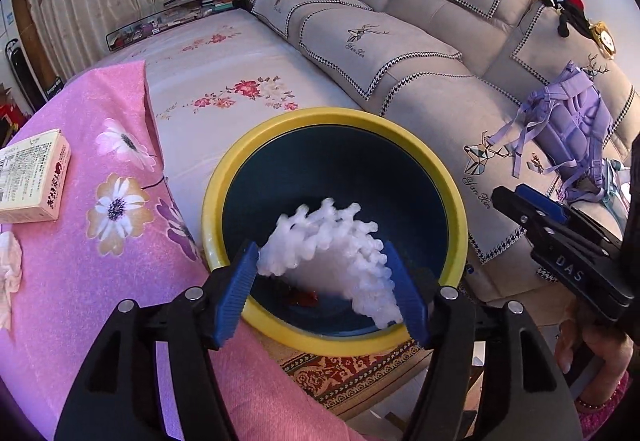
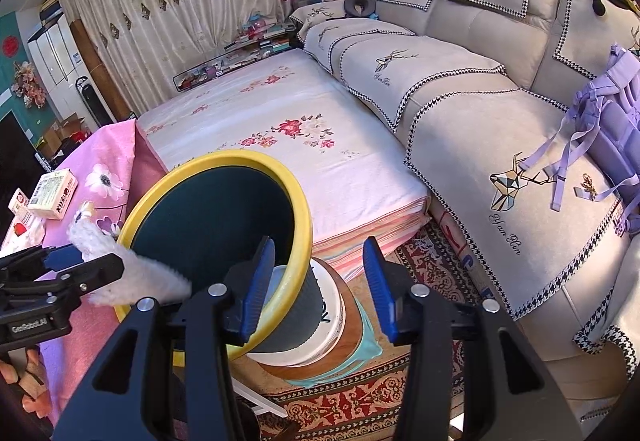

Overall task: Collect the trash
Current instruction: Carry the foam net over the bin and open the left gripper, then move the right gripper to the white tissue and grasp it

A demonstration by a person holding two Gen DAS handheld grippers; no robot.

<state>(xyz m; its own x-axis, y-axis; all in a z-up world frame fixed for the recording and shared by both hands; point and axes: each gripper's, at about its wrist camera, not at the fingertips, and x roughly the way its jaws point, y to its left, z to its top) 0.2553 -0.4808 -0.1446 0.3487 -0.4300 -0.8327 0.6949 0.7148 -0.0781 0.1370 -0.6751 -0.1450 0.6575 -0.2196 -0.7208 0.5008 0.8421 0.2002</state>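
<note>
- Right now the left gripper point(image 1: 326, 283), black with ribbed blue pads, hangs over the mouth of a dark blue round bin with a thick yellow rim point(image 1: 276, 133).
- Between its jaws sits a white foam net sleeve point(image 1: 332, 241), the knobbly kind used as packing; the jaws stand spread, and the near pad is clear of the foam, while on the far side I cannot tell whether pad and foam touch.
- Down in the bin's bottom lies something small and red point(image 1: 306, 295), too dim to identify.
- The right gripper point(image 2: 320, 281) straddles the bin's yellow rim: one blue pad is inside the rim, the other well outside it, so the jaws are parted and I cannot tell if the inner pad presses the wall.
- A person's fingers point(image 1: 568, 345) show under that right tool.
- The bin stands on a pale round stool point(image 2: 332, 317), tucked against a pink flowered cloth point(image 1: 80, 241).
- On that cloth lie a small cream printed carton point(image 1: 32, 177) and a crumpled white tissue point(image 1: 10, 273), both well apart from the bin.
- Behind runs a beige sofa point(image 1: 440, 25).
</note>
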